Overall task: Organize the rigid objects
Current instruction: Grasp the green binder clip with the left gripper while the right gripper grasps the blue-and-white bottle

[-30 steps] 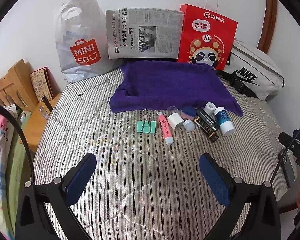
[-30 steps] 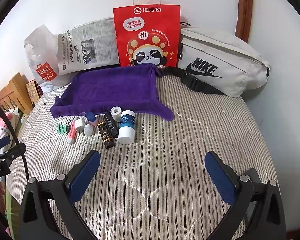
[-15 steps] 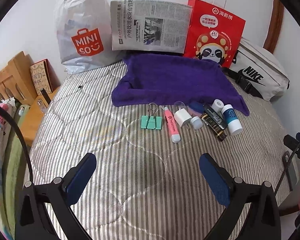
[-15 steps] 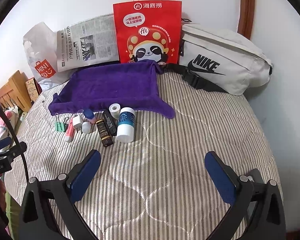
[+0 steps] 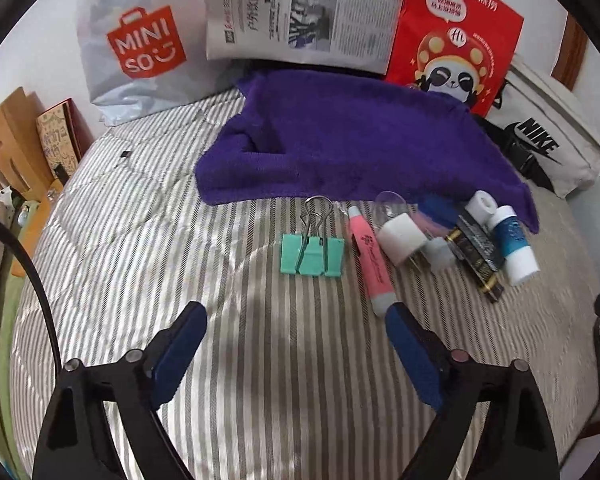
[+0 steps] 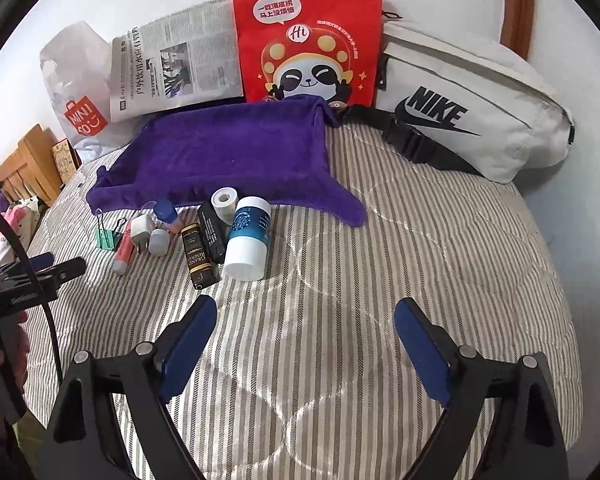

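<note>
Both claws released and empty, I'd centre my left gripper (image 5: 296,316) squarely over the green binder clip (image 5: 311,255) before clenching on its body.

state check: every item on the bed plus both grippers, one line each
left gripper: open, empty, above the bed
right gripper: open, empty
green binder clip: lying flat, wire handles toward the towel
pink highlighter: lying down, capped
white charger plug: on its side
blue-and-white bottle: lying on its side
dark box: lying flat
white tape roll: on edge, hole facing the camera
purple towel: spread, rumpled
</note>
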`<state>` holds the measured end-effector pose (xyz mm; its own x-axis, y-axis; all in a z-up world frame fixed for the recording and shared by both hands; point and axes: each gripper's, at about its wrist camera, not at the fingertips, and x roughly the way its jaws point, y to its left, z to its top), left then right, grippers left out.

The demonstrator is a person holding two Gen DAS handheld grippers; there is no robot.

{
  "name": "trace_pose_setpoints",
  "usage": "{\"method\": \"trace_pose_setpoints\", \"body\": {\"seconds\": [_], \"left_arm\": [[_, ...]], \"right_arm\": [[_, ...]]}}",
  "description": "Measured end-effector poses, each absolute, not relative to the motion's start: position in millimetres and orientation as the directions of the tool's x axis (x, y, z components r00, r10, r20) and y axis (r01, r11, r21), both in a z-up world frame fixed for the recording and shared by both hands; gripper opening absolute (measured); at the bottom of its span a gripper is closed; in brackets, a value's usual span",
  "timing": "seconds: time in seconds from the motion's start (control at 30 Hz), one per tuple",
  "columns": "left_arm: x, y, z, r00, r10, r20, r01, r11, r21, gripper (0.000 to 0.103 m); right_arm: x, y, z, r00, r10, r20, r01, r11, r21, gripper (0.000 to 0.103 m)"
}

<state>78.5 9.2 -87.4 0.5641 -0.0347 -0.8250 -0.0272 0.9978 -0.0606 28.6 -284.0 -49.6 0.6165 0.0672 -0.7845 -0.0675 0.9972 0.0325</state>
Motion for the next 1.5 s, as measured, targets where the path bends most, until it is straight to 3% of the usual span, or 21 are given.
{"method": "trace_pose_setpoints", "body": {"seconds": [0.17,0.6,0.9,1.1,1.5], "left_arm": [[99,9,-103,0.558,-0.024,-0.830,-0.031,0.998,-0.050,0.079],[120,8,-114,0.600,-0.041,-0.799,-0.010,0.998,-0.059,0.072],[118,5,-115,0.638,-0.011,-0.770,0.012,1.000,-0.005,0.058],[113,1,-113,0.647,-0.028,-0.762,0.034,0.999,-0.008,0.040],[100,6,-115,0.637,-0.031,-0.770,0.044,0.999,-0.005,0.039]], "right_arm": [[35,-286,-57,0.616,0.075,-0.784,-0.077,0.996,0.035,0.090],[51,-287,-79,0.588,0.106,-0.802,-0.098,0.993,0.059,0.088],[63,-281,-94,0.566,0.113,-0.816,-0.102,0.993,0.066,0.082],[74,-273,-97,0.555,0.133,-0.821,-0.117,0.990,0.081,0.079],[119,-249,-104,0.542,0.150,-0.827,-0.116,0.988,0.104,0.072]]}}
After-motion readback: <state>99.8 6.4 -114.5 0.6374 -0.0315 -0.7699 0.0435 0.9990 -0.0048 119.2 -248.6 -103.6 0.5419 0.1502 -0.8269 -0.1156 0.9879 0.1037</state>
